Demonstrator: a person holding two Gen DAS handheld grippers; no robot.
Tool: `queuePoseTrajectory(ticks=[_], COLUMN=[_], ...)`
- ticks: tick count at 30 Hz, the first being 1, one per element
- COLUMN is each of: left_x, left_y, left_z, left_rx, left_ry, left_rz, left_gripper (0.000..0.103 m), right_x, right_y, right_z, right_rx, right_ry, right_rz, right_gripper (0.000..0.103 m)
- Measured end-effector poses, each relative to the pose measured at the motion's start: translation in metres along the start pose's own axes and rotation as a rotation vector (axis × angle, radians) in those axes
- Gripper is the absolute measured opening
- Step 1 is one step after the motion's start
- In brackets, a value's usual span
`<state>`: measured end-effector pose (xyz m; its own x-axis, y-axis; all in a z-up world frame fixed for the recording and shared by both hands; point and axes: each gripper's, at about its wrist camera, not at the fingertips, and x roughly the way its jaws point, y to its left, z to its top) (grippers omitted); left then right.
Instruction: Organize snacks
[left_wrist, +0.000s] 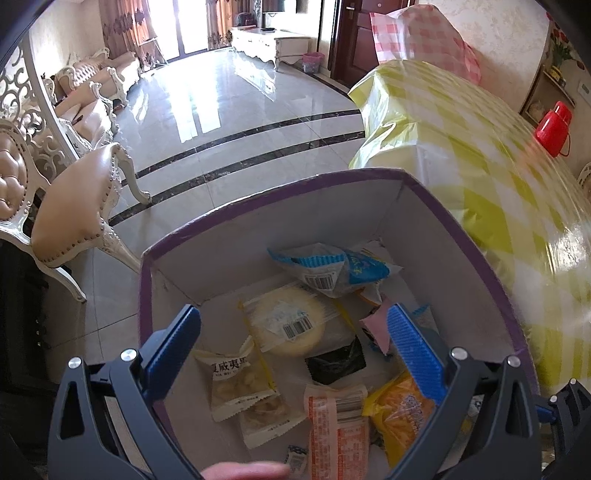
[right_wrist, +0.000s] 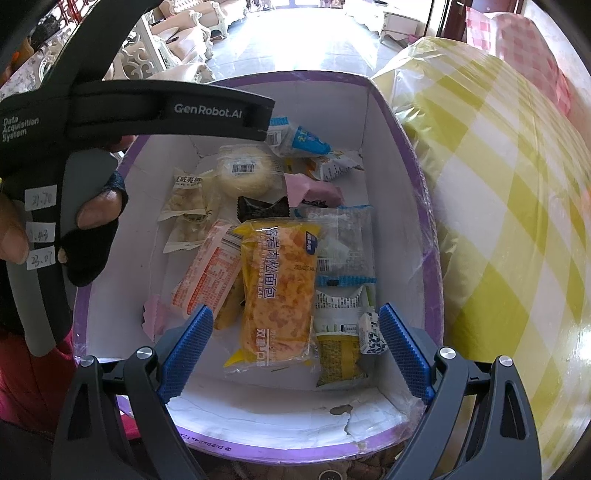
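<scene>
A purple-rimmed white box holds several wrapped snacks. Among them are a round pale bun, an orange meat-floss bread pack, a blue-and-white packet, a cream nut packet and a small black packet. My left gripper hangs open over the box with nothing between its fingers. My right gripper is open too, above the box's near end, straddling the bread pack without touching it. The left gripper's handle and the person's gloved hand show in the right wrist view.
A table under a yellow-checked plastic cloth lies right of the box. A red jug stands on its far side. Padded chairs stand to the left on a glossy tiled floor. A fingertip shows at the bottom edge.
</scene>
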<state>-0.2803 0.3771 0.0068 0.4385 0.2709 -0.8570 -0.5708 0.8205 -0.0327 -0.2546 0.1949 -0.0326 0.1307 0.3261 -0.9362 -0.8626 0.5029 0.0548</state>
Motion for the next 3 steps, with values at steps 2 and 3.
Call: queuePoseTrajectory(ticks=[2,3], left_x=[0.0001,0.0004], left_y=[-0.0002,0.0001], left_z=[0.0001,0.0006], left_rx=[0.001,0.001], left_ry=[0.001,0.002], left_rz=[0.000,-0.002], left_gripper=[0.101,0.101], right_x=[0.0000,0.0005], right_y=[-0.0011,-0.0011], right_z=[-0.0009,-0.0012], right_rx=[0.001,0.000], right_ry=[0.001,0.001], right_rz=[0.002,0.003], right_gripper=[0.089,0.089])
